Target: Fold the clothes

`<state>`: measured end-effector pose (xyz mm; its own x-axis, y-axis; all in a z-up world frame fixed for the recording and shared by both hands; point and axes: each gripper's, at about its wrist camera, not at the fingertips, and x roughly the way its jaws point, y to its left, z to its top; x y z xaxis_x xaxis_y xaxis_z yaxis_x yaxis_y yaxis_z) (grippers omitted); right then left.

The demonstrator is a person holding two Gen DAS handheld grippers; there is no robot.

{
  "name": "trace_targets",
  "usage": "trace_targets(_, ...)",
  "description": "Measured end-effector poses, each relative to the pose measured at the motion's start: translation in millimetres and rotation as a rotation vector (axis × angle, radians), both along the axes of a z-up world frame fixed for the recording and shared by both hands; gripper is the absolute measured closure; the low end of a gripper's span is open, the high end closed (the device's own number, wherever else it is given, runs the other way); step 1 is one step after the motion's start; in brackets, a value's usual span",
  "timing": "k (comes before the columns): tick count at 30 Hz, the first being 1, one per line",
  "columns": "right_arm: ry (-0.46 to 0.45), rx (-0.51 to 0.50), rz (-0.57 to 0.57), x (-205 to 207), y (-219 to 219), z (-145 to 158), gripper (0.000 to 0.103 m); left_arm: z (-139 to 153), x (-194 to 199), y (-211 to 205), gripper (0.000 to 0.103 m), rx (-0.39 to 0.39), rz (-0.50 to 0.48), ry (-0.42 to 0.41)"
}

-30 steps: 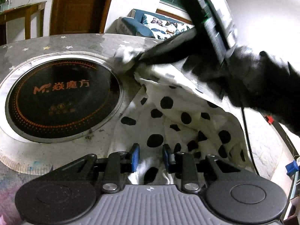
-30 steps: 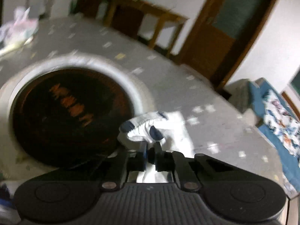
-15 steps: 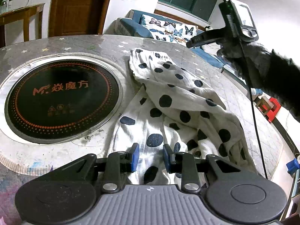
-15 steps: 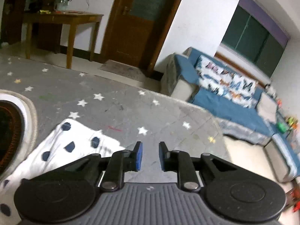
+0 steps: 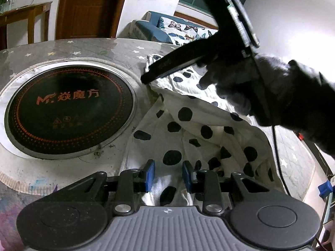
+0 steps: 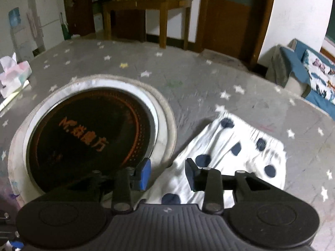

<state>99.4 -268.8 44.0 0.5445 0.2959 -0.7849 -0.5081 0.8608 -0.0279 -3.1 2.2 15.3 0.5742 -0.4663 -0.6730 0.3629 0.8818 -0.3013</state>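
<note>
The left tongs (image 5: 168, 174) hang spread over the near end of the polka-dot garment (image 5: 188, 129), white cloth lying in the gap between the blue pads, which do not press on it. Just beyond them the garment runs rumpled across the star-patterned tabletop (image 5: 88, 48), one layer folded over another. To their left sits the round black induction cooktop (image 5: 69, 106) sunk in the tabletop. Farther on, the gloved right hand (image 5: 261, 87) holds the right tongs (image 6: 167, 172) over the garment's far end — their jaws are opening, nothing pinched, the cloth's flat corner (image 6: 240, 144) lying just ahead of them and the cooktop (image 6: 90, 133) to their left. Behind stands a blue sofa (image 5: 150, 28).
</note>
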Motion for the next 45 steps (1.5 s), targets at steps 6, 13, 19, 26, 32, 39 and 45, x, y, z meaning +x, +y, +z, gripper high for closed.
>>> trace_targets(6, 0.035, -0.025, -0.026, 2, 1, -9, 0.067, -1, 0, 1, 0.067, -0.023, 0.004, -0.001)
trace_targets(13, 0.041, -0.039, -0.042, 0, 1, -11, 0.071, -2, 1, 1, 0.064, -0.031, -0.006, -0.008)
trace_targets(19, 0.033, -0.055, -0.074, -4, -5, -9, 0.098, -3, 2, 4, 0.064, -0.042, -0.009, -0.009)
trace_targets(26, -0.066, -0.023, -0.121, -18, -26, 12, 0.100, -4, 2, 3, 0.064, -0.040, -0.007, -0.012)
trace_targets(32, -0.154, 0.028, -0.238, -32, -78, 39, 0.100, -4, 3, 1, 0.064, -0.027, -0.008, -0.013)
trace_targets(39, -0.207, 0.066, -0.449, -60, -166, 48, 0.100, -4, 4, -1, 0.064, -0.007, -0.010, -0.017)
trace_targets(45, -0.140, 0.036, -0.641, -92, -235, 22, 0.100, -4, 3, -5, 0.064, 0.019, -0.015, -0.023)
